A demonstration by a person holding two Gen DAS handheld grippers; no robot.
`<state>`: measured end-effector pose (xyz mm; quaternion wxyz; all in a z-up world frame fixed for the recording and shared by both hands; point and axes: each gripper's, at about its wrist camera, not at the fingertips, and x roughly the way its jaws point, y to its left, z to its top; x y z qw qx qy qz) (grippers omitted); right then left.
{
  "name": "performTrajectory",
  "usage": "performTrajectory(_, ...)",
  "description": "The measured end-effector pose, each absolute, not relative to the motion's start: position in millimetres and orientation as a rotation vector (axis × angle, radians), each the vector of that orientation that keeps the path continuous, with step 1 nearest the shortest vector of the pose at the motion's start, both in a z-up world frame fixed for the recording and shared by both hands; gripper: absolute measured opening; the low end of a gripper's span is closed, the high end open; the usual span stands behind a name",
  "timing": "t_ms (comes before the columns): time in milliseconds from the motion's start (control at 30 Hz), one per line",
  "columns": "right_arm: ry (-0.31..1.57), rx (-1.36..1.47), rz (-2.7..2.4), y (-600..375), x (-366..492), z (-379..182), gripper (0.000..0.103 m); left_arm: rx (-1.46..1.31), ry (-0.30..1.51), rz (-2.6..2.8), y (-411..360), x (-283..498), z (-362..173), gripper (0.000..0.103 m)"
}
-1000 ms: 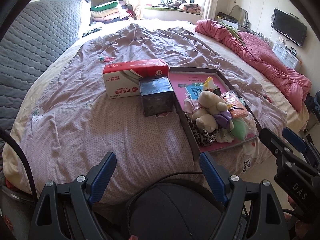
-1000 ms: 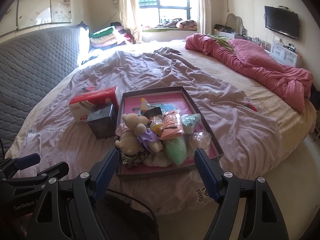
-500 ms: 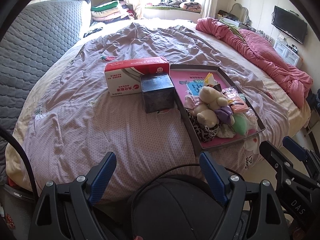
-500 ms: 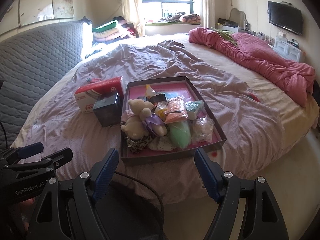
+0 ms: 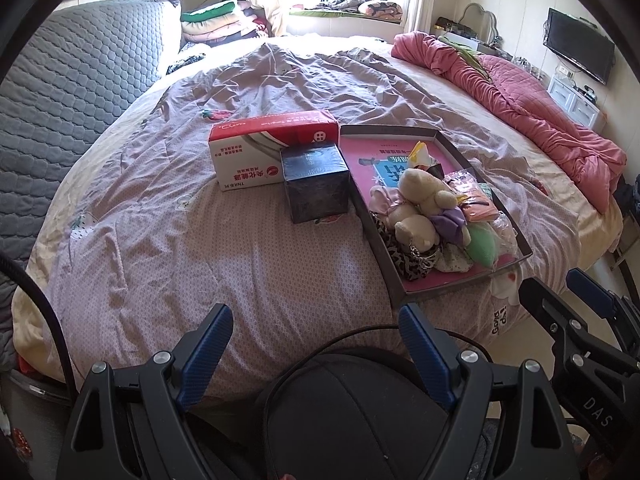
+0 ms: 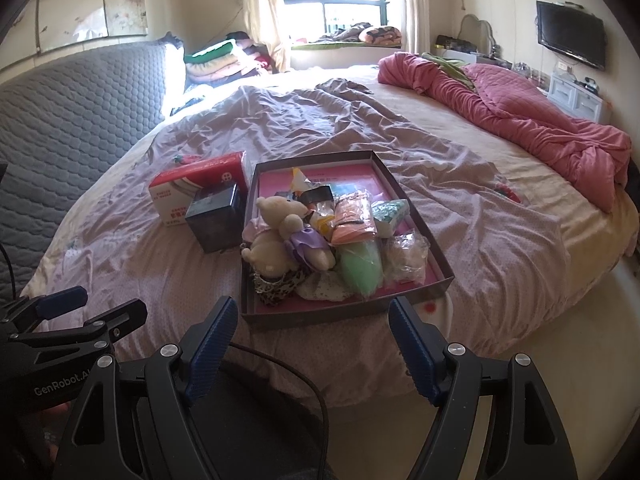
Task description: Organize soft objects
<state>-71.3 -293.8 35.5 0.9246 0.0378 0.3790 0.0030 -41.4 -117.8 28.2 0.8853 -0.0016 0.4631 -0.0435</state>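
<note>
Readable on the side arm of the right gripper point(image 5: 576, 340), at 4 o'clock in the left wrist view: "DAS" in pale capitals. On the body of the left gripper point(image 6: 76, 312), at 8 o'clock in the right wrist view: "GenRobot.A", cut off after that. On the white front of the red and white carton point(image 5: 272, 148), at 11 o'clock from the dark cube box point(image 5: 314, 182): "TNR" and red Chinese characters, upside down, not legible. On the bed sheet's hanging edge point(image 5: 500, 320), at 5 o'clock: "Good", sideways. On the pink floor of the tray point(image 5: 384, 160): large blue characters, unreadable.
</note>
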Motion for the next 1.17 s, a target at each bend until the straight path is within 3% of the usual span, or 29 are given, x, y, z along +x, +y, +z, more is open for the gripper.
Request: performTrajectory(1167, 0.802, 0.084, 0.024, -297.4, -66.2, 30.6, 0.079, 0.007, 0.977, -0.080, -115.1, -39.7, 19.1, 0.084)
